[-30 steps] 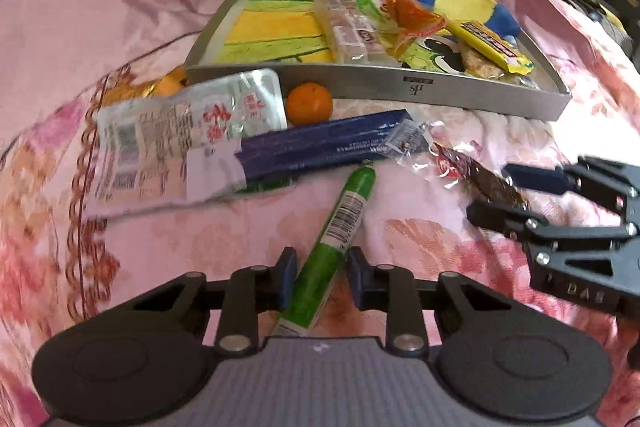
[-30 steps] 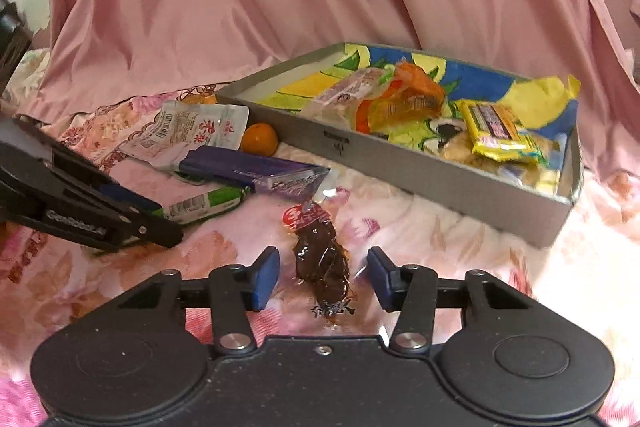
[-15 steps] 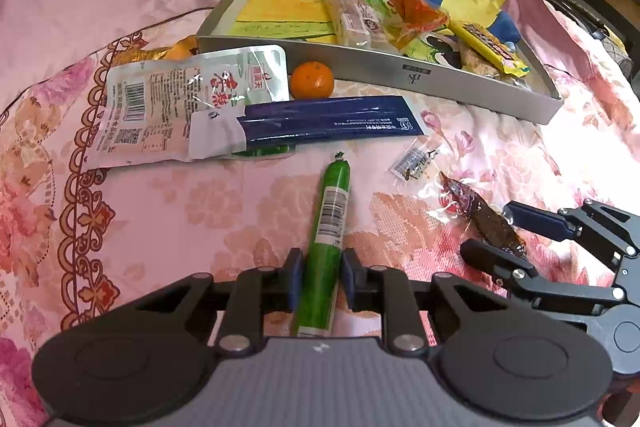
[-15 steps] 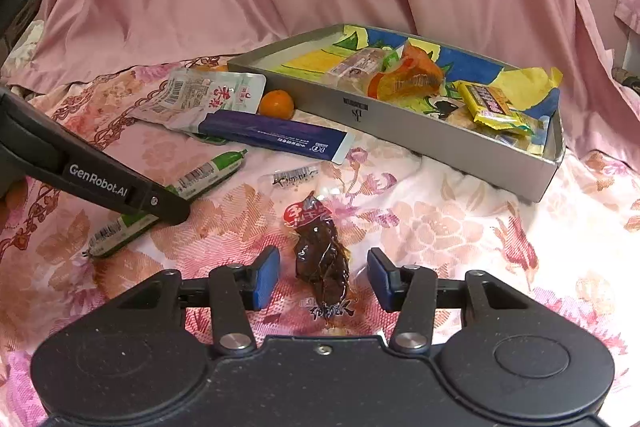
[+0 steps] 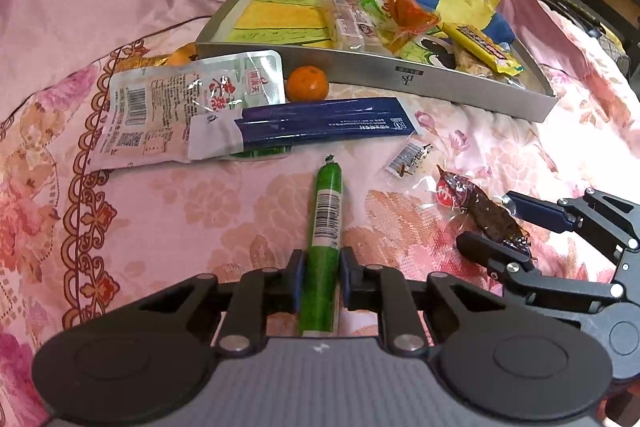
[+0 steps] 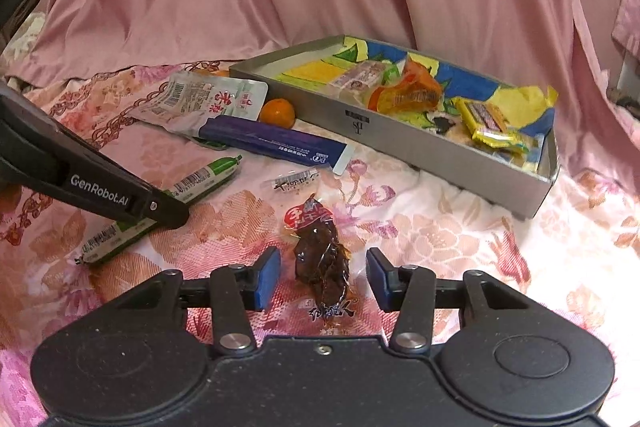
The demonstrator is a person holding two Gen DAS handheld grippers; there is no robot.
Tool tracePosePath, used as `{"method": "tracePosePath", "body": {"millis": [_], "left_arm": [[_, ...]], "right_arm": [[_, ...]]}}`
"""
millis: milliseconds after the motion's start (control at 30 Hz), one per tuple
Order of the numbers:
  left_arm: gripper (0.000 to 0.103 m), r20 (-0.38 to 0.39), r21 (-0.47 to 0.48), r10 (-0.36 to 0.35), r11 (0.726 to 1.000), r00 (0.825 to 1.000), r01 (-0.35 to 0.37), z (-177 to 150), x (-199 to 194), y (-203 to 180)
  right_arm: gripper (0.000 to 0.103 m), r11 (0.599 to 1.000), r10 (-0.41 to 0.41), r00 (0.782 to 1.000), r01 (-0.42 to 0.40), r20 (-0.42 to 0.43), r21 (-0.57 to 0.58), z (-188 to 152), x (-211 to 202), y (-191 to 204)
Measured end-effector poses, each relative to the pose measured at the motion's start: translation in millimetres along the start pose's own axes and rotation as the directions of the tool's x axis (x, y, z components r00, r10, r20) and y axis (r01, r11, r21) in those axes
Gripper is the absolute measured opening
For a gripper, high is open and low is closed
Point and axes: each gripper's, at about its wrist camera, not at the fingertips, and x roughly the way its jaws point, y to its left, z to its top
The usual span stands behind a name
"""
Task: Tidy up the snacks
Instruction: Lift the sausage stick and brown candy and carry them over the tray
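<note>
A green sausage stick [image 5: 327, 211] lies on the pink floral cloth, and my left gripper [image 5: 322, 267] is shut on its near end. The right wrist view shows the same stick [image 6: 200, 181] under the left gripper's dark fingers [image 6: 160, 205]. A brown snack in clear wrap with a red label [image 6: 320, 255] lies between the blue pads of my right gripper [image 6: 324, 273]. Those jaws are closing, with a gap on each side of the snack. The left wrist view shows the right gripper [image 5: 486, 221] astride this snack [image 5: 480, 207]. The grey tray [image 5: 400, 75] with a colourful liner stands behind.
The tray holds several wrapped snacks [image 5: 404, 17]. In front of it lie a small orange [image 5: 307, 84], a long blue packet [image 5: 320, 127], a white pouch [image 5: 180, 99] and a small clear sachet [image 5: 408, 157]. Pink drapes rise behind the tray.
My left jaws have narrowed onto the green stick, which now lies straight between them. The right gripper has stayed astride the brown snack while shifting a little over the cloth.
</note>
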Motion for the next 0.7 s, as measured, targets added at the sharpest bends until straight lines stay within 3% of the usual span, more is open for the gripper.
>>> {"method": "tracePosePath", "body": {"millis": [433, 700], "left_arm": [[0.019, 0.07, -0.051, -0.007, 0.999, 0.998, 0.01, -12, -20, 3], [0.019, 0.122, -0.063, -0.023, 0.998, 0.992, 0.031, -11, -28, 4]], "right_arm": [[0.049, 0.986, -0.088, 0.994, 0.097, 0.071, -0.135, 1, -9, 10], [0.049, 0.984, -0.098, 0.989, 0.113, 0.113, -0.137, 5, -15, 9]]}}
